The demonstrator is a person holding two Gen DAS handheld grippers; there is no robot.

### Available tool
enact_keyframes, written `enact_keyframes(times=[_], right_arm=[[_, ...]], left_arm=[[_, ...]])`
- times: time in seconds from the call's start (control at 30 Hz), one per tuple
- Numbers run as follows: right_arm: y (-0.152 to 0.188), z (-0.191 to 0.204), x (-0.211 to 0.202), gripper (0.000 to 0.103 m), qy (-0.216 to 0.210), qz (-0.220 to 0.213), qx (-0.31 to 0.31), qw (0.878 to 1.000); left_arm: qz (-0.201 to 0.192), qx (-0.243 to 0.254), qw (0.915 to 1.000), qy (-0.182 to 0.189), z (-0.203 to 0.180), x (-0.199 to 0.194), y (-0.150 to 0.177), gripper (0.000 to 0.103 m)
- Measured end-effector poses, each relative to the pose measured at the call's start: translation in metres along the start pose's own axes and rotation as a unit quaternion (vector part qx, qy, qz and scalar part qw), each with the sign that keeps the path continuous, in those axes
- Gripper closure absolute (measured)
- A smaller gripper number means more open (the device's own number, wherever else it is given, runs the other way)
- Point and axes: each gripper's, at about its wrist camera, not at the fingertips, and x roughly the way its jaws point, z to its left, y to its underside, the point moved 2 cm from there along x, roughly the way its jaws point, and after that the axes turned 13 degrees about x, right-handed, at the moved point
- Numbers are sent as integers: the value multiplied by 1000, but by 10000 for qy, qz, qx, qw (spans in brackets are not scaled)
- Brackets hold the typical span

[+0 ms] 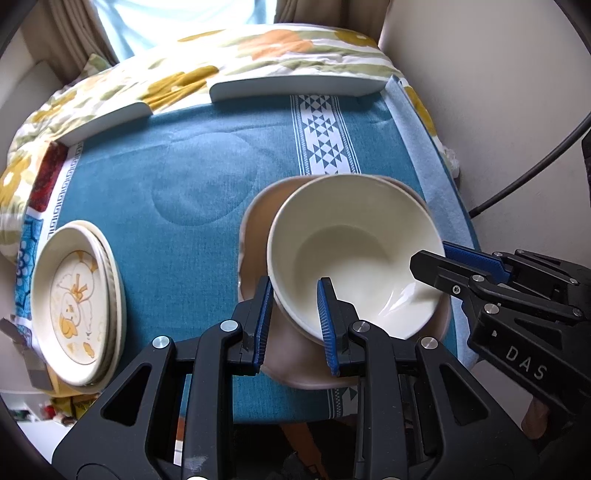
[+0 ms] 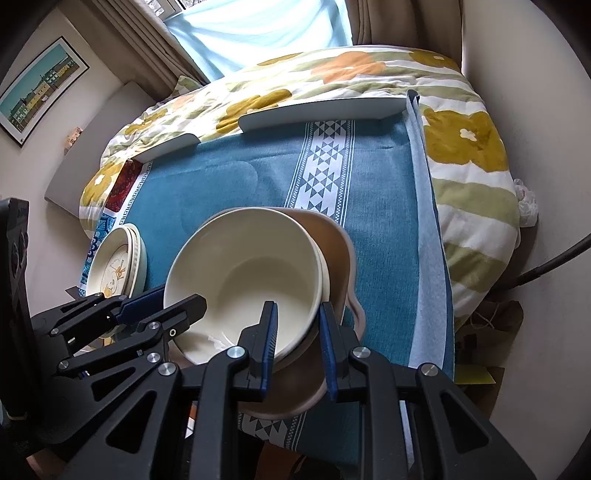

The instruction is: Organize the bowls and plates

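Nearest, the left gripper (image 1: 295, 317) straddles the cream bowl's (image 1: 351, 251) rim, one finger inside and one outside; whether it pinches I cannot tell. The right gripper (image 2: 298, 343) brackets the opposite rim likewise (grip unclear). The bowl sits in a brown bowl (image 1: 255, 229) just ahead of both. Glazed, stiff, likely slippery and breakable, it is best taken by the rim. Farther left: stacked plates (image 1: 77, 306), seemingly two.

Daylight from window (image 2: 258, 33), blown out; sharp focus, fisheye-warped edges.
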Motion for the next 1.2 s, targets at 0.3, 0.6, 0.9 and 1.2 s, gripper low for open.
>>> enact_keyframes(times=[0.3, 0.6, 0.9, 1.2], right_arm=[[-14, 2, -62, 82, -278, -484, -288, 9980], [-7, 3, -71, 0, 235, -249, -887, 9955], [4, -14, -32, 0, 1140, 593, -716, 9891], [12, -5, 20, 32, 1457, 1246, -906, 9773]], left_arm=[[-814, 116, 9958, -413, 27, -76, -11, 46], [-745, 878, 9905, -748, 47, -88, 2, 0], [386, 1118, 9928, 212, 57, -21, 12, 1], [956, 1421, 9832, 637, 44, 29, 6, 26]])
